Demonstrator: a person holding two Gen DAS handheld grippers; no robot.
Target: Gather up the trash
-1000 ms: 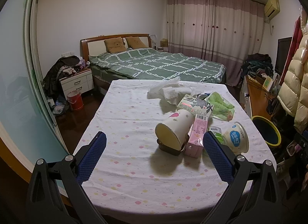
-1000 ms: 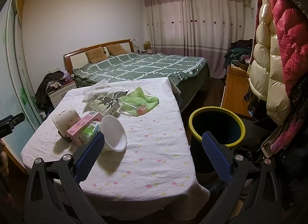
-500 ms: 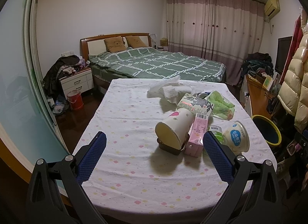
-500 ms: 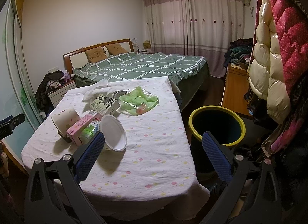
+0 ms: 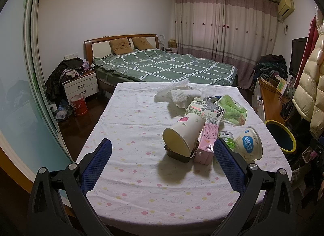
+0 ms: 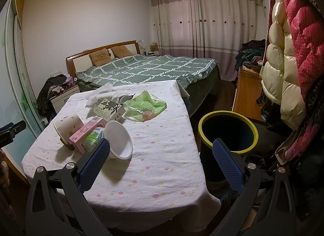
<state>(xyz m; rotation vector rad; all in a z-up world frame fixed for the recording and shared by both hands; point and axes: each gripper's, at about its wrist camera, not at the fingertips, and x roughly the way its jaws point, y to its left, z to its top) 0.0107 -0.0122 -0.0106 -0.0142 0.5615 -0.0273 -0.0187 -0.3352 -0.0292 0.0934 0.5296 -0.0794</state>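
Observation:
Trash lies on a table [image 5: 131, 175] with a dotted white cloth: a tipped paper cup [image 5: 182, 134] on a dark tray, a pink carton [image 5: 207, 140], a green-white tub [image 5: 226, 136], a white bowl [image 5: 250, 142], a printed box [image 5: 204, 109], a green bag [image 5: 232, 110] and crumpled tissue [image 5: 178, 94]. My left gripper [image 5: 162, 163] is open and empty, short of the cup. My right gripper [image 6: 161, 163] is open and empty, between the bowl [image 6: 118, 139] and the yellow-rimmed bin [image 6: 227, 132] beside the table.
A bed [image 5: 162, 67] stands behind the table, a nightstand [image 5: 80, 87] and red bucket [image 5: 79, 105] to its left. Hanging jackets [image 6: 293, 53] and a wooden desk [image 6: 246, 94] crowd the right side. A glass sliding door [image 5: 20, 94] runs along the left.
Both views have drifted slightly closer to the table. Nothing on the table has moved and both grippers stay open.

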